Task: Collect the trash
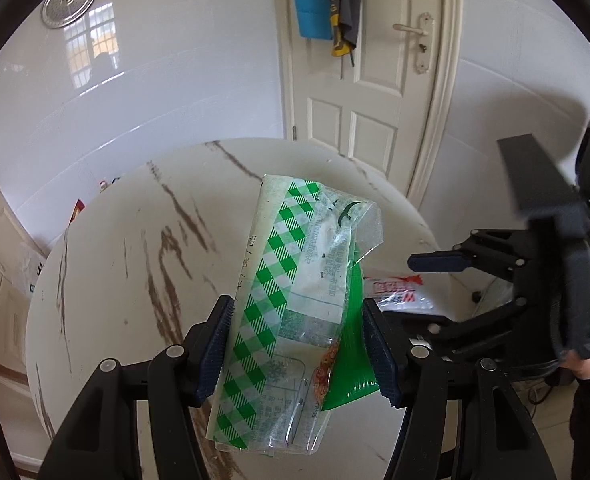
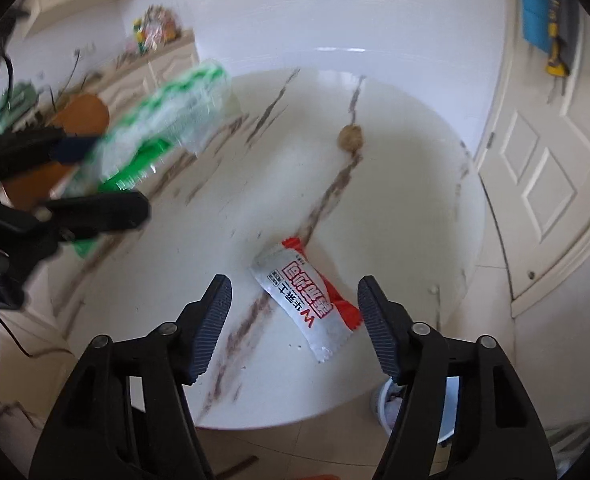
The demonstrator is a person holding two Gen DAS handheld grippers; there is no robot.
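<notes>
My left gripper (image 1: 295, 304) is shut on a clear plastic wrapper with green checks (image 1: 295, 264) and holds it above the round marble-look table (image 1: 115, 260). The right wrist view shows the same wrapper (image 2: 167, 120), blurred, in the left gripper (image 2: 95, 178) at far left. My right gripper (image 2: 295, 284) stands open just over a red and white snack packet (image 2: 307, 288) that lies flat near the table's front edge. The packet sits in line with the gap between the fingers, untouched. A crumpled brown ball (image 2: 350, 138) rests farther back on the table (image 2: 415, 200).
A white panelled door (image 2: 547, 160) stands to the right with clothes hanging on it. A small white bin (image 2: 391, 400) sits on the floor under the table's front edge. A brown chair back (image 2: 83, 116) and white cabinets are at the left.
</notes>
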